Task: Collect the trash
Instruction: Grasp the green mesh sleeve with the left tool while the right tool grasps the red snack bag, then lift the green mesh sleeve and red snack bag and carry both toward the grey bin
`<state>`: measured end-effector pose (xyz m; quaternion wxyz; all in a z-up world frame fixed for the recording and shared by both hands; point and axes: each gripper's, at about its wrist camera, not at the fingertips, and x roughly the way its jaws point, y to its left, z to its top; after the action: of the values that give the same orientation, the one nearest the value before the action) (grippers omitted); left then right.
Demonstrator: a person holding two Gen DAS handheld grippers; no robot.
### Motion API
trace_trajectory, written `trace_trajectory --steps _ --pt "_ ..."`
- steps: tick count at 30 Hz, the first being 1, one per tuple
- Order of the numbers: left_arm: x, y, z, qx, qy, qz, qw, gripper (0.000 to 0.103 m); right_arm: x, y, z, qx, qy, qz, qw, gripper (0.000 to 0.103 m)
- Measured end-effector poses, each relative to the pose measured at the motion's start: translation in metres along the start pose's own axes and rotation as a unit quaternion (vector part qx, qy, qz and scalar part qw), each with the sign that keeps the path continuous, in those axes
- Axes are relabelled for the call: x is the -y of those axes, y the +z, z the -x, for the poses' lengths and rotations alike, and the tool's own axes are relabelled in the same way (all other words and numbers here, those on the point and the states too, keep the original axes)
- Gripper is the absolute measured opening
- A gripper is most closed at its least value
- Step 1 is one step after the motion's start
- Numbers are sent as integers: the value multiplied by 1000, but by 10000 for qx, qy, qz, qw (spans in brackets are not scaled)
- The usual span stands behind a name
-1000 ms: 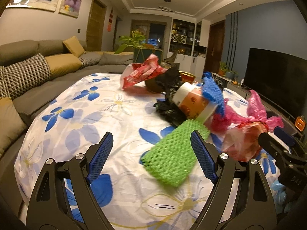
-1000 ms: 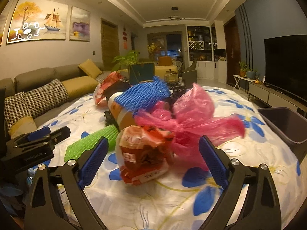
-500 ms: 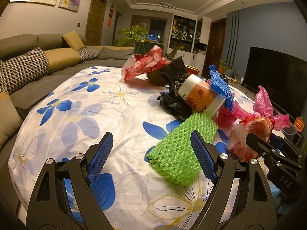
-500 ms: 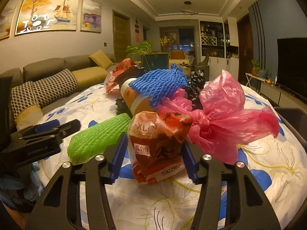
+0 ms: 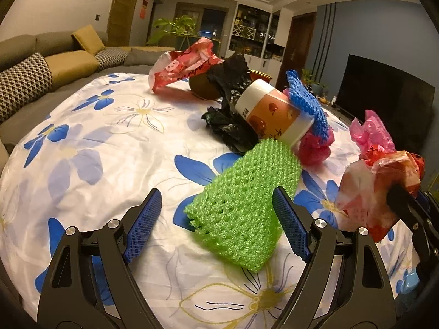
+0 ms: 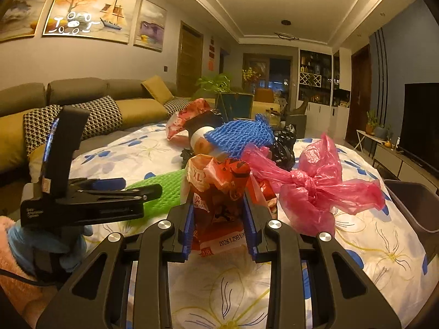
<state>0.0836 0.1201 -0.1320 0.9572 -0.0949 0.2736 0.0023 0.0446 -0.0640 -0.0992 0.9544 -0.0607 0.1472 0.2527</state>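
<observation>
Two views of a trash pile on a counter (image 5: 90, 148) covered with a flowered cloth. My right gripper (image 6: 219, 219) has its jaws closed on a crumpled orange snack wrapper (image 6: 216, 192), pinched low on both sides; in the left wrist view the same wrapper (image 5: 378, 189) appears held at the far right. My left gripper (image 5: 216, 224) has its jaws spread wide and empty, the green foam net (image 5: 241, 205) lying between them on the cloth, untouched.

Behind the net lie a paper cup (image 5: 271, 115) on its side, a blue foam net (image 5: 307, 104) draped over it, black plastic (image 5: 230, 101) and a pink bag (image 6: 310, 189) just beside the wrapper. A dark bin (image 6: 411, 205) stands at the right edge.

Risks, as I judge them: the wrapper is thin and slick and may slide out of the grip when lifted; the pink bag, touching it, may be dragged along; closing on the soft green net may catch the cloth beneath.
</observation>
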Motion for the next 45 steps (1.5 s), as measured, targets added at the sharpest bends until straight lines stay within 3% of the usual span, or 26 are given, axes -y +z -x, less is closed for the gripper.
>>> trace_trajectory --steps 6,8,11,24,28,40,45 --pt "-1 3 -4 -301 -200 8 9993 41 3 -2 4 -28 34 -62 10000 31" --pt "-1 3 -4 -354 -287 50 9990 22 4 -1 6 -28 36 -79 10000 31" --pt "1 2 -2 -357 -345 95 9987 12 4 -1 10 -9 38 -66 10000 31" --pt "-14 27 58 333 -428 481 9974 12 11 2 40 213 176 -120 9995 31" --pt "-6 37 74 592 -476 375 9964 12 10 2 52 345 121 6 9993 31" --pt "17 37 82 627 -637 157 9959 12 23 -8 60 205 -26 -165 9997 31" --pt "19 36 81 598 -644 162 9960 12 26 -25 40 -154 -3 -320 9994 31"
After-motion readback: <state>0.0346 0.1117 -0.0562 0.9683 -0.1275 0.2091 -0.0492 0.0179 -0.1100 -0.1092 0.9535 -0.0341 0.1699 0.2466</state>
